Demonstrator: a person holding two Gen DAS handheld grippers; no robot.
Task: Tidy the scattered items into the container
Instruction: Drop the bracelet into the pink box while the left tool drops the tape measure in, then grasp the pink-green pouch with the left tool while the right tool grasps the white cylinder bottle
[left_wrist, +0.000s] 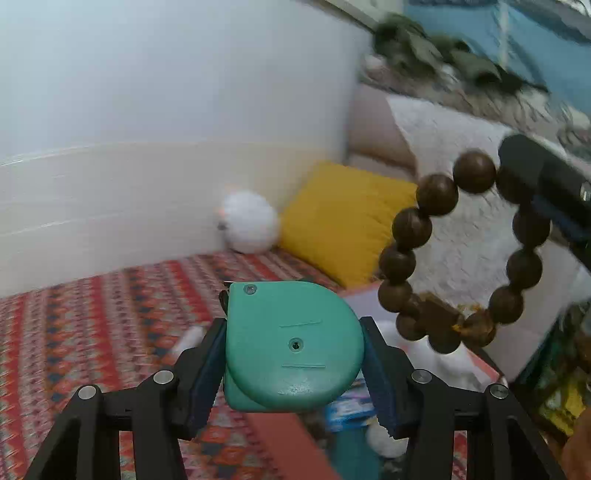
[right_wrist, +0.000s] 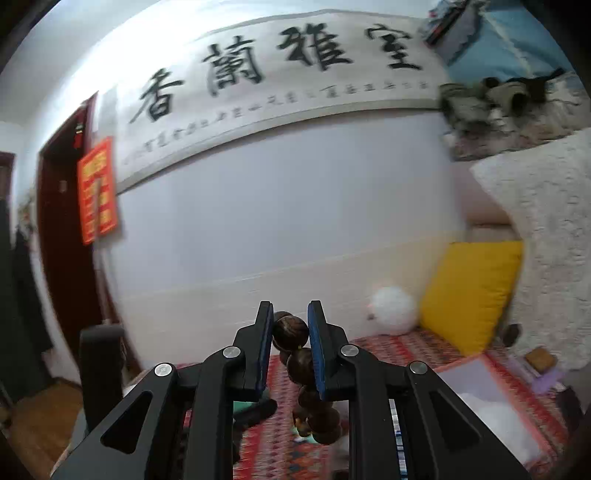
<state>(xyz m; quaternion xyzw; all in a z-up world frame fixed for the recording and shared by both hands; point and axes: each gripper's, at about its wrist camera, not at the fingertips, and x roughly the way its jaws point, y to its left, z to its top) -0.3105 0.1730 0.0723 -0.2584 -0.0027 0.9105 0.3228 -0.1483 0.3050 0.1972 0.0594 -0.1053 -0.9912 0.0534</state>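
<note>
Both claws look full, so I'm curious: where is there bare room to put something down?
The patterned rug left of the tape measure lies bare, up to the wall. Below the bead bracelet, around the white box, it is crowded.

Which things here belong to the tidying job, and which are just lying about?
Job:
- green tape measure, held in the left gripper
- brown bead bracelet, held in the right gripper

Lying about:
- yellow cushion
- white fluffy ball
- patterned red rug

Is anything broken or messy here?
Nothing looks broken. The left gripper holds a green tape measure, the right gripper a bead bracelet. Both are up in the air, not in any box yet.
</note>
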